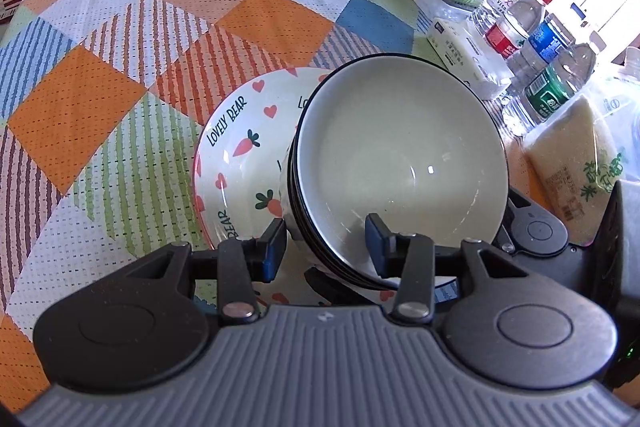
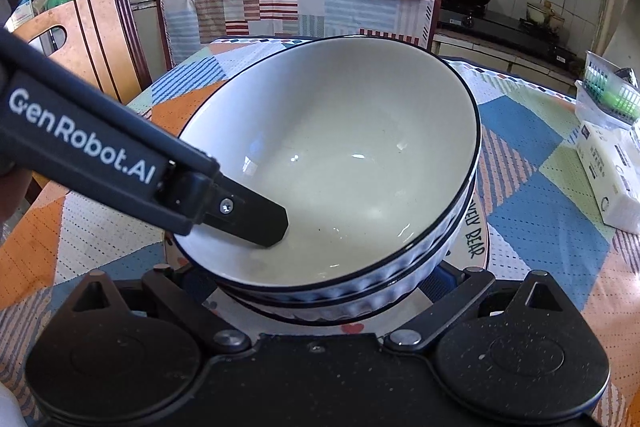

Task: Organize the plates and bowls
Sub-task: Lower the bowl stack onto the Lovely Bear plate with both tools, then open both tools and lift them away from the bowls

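Patchwork tablecloth (image 1: 100,99) across the whole table. Carrot-and-heart plate (image 1: 232,155) near the table's middle, carrying nested bowls (image 1: 396,155), tilted. Water bottles (image 1: 536,51) and tissue pack (image 2: 612,175) along the right edge. Left gripper (image 1: 326,247) parted astride the bowl rim, one finger inside. Right gripper (image 2: 320,291) spread wide beneath the bowls, fingertips hidden.
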A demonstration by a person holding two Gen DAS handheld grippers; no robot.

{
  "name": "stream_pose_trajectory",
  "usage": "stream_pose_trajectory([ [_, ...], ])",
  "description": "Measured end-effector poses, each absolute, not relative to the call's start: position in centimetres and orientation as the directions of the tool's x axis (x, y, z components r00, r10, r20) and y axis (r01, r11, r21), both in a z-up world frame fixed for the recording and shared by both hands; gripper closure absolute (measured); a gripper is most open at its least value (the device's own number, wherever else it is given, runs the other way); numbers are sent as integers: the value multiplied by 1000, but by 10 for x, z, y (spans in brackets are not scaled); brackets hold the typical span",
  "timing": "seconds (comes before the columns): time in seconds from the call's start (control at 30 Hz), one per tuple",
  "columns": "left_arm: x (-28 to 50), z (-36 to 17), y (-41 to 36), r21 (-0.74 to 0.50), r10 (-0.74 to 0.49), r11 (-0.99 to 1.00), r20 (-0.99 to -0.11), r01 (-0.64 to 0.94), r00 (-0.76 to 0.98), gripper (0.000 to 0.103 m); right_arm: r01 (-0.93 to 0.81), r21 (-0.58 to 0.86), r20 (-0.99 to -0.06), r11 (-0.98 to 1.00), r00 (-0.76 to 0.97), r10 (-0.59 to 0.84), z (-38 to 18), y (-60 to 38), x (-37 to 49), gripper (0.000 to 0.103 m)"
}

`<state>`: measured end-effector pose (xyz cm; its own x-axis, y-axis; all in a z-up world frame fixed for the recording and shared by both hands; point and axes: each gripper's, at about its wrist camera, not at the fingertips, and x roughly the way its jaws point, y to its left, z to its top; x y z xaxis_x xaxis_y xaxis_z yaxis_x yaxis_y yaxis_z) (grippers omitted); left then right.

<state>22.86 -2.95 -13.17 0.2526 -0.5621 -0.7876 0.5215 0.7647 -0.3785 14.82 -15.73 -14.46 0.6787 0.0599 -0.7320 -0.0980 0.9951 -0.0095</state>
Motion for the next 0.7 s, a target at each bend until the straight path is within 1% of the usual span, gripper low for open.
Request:
stream_pose_trajectory([
  [0.2, 234, -132, -27, -400, -571, 763, -786, 508, 238, 62, -104, -5, -734, 995, 676, 67, -142, -159, 152, 2],
  [0.5, 239, -129, -32, -358, -549, 775, -789, 520, 275, 62, -89, 3, -727, 996, 684, 63, -142, -160, 162, 2],
  [0.7, 244, -134, -26, -394, -565, 776, -781, 492, 265, 62, -102, -28, -723, 994, 689, 50, -144, -156, 162, 2],
])
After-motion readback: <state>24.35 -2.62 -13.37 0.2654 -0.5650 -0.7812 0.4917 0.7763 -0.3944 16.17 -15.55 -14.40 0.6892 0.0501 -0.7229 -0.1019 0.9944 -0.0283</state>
